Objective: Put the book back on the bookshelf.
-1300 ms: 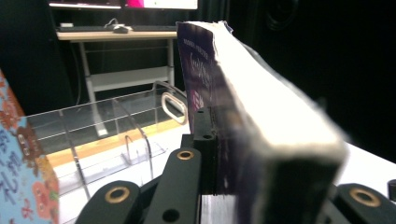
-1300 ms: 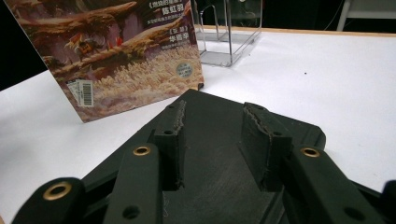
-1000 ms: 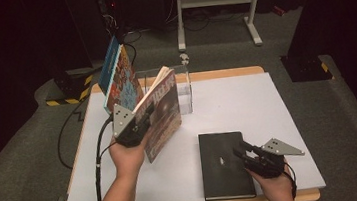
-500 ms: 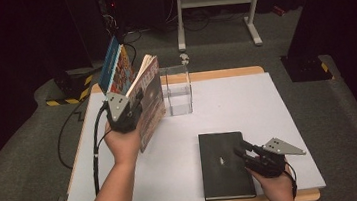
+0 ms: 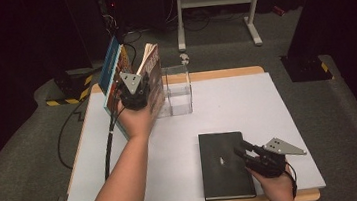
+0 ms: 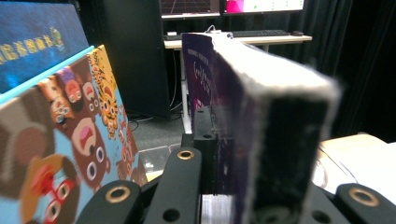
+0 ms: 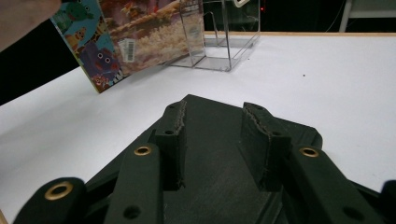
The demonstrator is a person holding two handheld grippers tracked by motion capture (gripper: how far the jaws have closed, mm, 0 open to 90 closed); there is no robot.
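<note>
White table [image 5: 279, 120], largest. Then black book [image 5: 224, 171] flat at its near right, right gripper [image 5: 246, 152] low over its right edge, jaws parted a little, nothing between. Purple book [image 5: 153, 78] upright at far left, clamped in left gripper [image 5: 135, 92], beside leaning picture books [image 5: 113, 74]. Clear stand [image 5: 178, 90] just right.
</note>
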